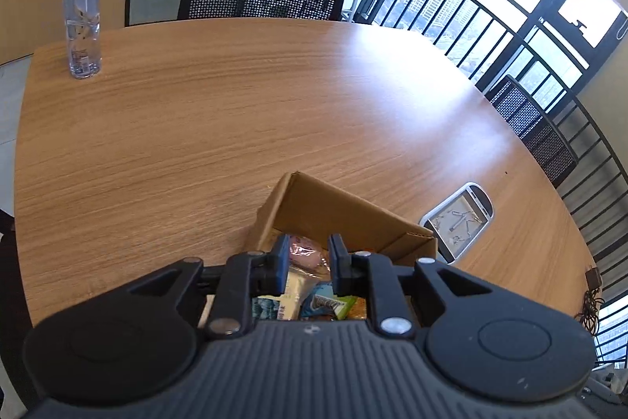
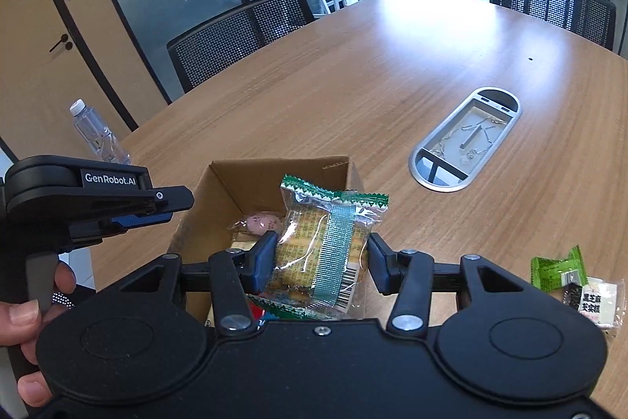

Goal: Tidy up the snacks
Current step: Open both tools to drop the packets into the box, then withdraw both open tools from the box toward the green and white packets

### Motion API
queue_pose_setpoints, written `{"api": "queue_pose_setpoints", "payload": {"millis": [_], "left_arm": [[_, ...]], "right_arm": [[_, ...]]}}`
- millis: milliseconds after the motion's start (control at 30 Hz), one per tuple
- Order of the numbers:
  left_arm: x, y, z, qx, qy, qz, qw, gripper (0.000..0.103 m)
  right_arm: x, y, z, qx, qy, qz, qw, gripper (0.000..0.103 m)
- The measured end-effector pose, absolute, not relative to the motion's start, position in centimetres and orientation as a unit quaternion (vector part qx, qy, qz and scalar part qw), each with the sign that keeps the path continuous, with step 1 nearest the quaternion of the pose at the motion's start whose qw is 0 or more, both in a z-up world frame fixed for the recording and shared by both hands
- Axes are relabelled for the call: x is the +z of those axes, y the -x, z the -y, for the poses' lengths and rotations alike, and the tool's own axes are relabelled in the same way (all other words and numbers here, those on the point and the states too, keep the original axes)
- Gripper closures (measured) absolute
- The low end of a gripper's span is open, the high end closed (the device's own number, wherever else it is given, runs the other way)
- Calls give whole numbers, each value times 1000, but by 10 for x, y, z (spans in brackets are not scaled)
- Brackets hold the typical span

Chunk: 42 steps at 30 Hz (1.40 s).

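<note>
An open cardboard box (image 2: 251, 179) stands on the wooden table with several snack packets inside, among them a pink round one (image 2: 261, 222). My right gripper (image 2: 322, 242) is shut on a clear biscuit packet (image 2: 314, 250) with green edges and holds it upright over the box's near right corner. My left gripper (image 1: 309, 246) hovers above the box (image 1: 333, 207) with its jaws nearly together and nothing between them. From the right wrist view, the left gripper (image 2: 172, 211) is seen side-on at the box's left rim. A green packet (image 2: 557, 268) and a white packet (image 2: 596, 297) lie on the table to the right.
A water bottle (image 1: 82, 22) stands at the far left corner of the table. A metal cable port (image 2: 465, 140) is set into the tabletop right of the box. Mesh chairs (image 2: 235, 38) line the far edges. A person's hand (image 2: 23, 313) grips the left handle.
</note>
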<state>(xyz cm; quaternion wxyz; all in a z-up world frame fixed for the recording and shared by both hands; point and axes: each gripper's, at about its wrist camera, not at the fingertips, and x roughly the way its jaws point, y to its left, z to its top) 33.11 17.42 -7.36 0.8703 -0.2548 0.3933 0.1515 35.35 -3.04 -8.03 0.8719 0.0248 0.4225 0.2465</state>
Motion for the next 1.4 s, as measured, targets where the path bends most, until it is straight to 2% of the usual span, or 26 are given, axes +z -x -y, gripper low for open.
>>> {"api": "queue_pose_setpoints", "payload": {"millis": [167, 300, 433, 467, 500, 567, 633, 733, 800, 967, 1033, 1100, 1200, 1400], "left_arm": [[-72, -327, -180, 160, 251, -397, 868, 76], [-70, -319, -186, 169, 250, -400, 866, 64], [-67, -310, -191, 177, 245, -402, 864, 60], [-67, -308, -192, 178, 244, -404, 863, 58], [-67, -306, -193, 179, 243, -405, 863, 54], [-66, -302, -194, 185, 239, -407, 862, 46], [-64, -299, -193, 188, 235, -409, 862, 33], [-57, -294, -189, 192, 227, -407, 864, 23], [-53, -291, -186, 190, 223, -407, 865, 19], [-43, -282, -174, 177, 216, -400, 873, 11], [-38, -278, -168, 173, 212, -392, 878, 3], [-35, -274, -162, 167, 210, -386, 883, 0], [-32, -269, -152, 163, 200, -384, 887, 0], [-26, -259, -138, 138, 198, -383, 892, 0]], "right_arm": [[-78, -354, 19, 258, -22, -420, 870, 55], [-79, -353, 13, 262, -23, -419, 869, 55], [-79, -349, 8, 264, -21, -414, 871, 54], [-78, -348, 7, 263, -19, -406, 875, 49], [-76, -346, 8, 263, -18, -401, 877, 40], [-72, -344, 10, 260, -21, -395, 881, 34], [-68, -342, 15, 255, -23, -394, 883, 34], [-62, -337, 26, 243, -30, -391, 887, 30], [-58, -334, 35, 235, -34, -388, 890, 26], [-51, -323, 56, 214, -47, -385, 896, 25], [-48, -318, 65, 206, -50, -383, 899, 24], [-46, -311, 73, 199, -53, -379, 902, 16], [-44, -302, 86, 187, -61, -376, 906, 11], [-43, -289, 110, 162, -67, -376, 910, 8]]}}
